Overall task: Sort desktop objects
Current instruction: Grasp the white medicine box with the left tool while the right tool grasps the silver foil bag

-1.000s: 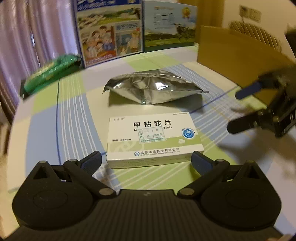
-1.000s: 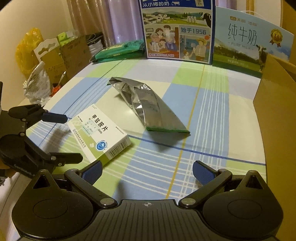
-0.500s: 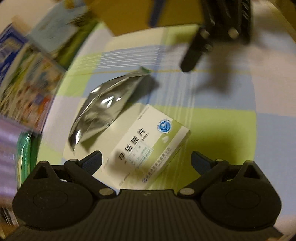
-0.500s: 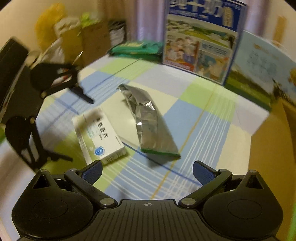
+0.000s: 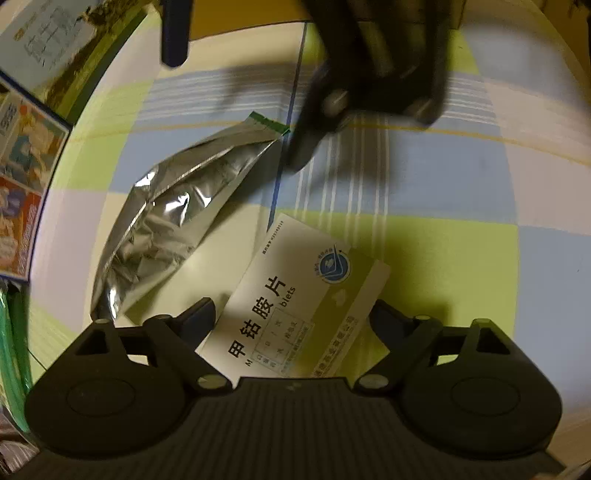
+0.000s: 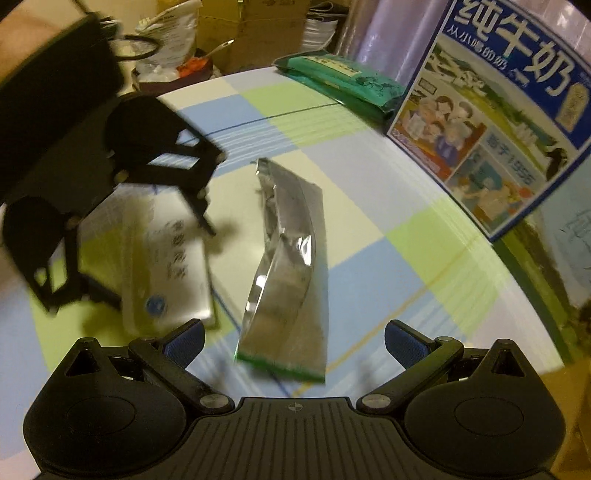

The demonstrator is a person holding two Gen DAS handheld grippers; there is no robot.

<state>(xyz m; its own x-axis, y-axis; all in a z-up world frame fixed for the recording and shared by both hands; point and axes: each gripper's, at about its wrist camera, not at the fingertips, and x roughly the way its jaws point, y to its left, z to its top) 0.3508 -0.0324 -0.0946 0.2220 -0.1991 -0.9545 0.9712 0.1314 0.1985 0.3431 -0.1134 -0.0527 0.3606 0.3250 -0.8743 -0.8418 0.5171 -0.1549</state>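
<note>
Your left tool [image 5: 291, 317] stands released, its two blue-tipped fingers spread wide to either side of the white and green medicine box [image 5: 295, 306], which lies flat on the checked surface [image 5: 461, 258]. Whether the tips touch the box, you cannot tell from these views. Just beyond the box, on its left as your left camera sees it, the silver foil pouch [image 5: 173, 225] lies flat, one corner close to the box; the view does not show if they meet. Your right tool [image 6: 293, 341] is released too, fingers wide apart, hovering over the pouch's green-edged end [image 6: 280, 365], with the box near its left finger. In the right camera your left tool [image 6: 155, 254] shows blurred, straddling the box [image 6: 162, 258].

Farther from the box, past the pouch, a tall blue milk carton box [image 6: 498, 107] stands upright on the surface, with a second printed carton [image 5: 48, 40] next to it. A green packet [image 6: 343, 81] lies beside the blue carton, on the side away from the second one. Beyond the surface's edge sit cardboard boxes [image 6: 258, 22] and a white plastic bag [image 6: 170, 33].
</note>
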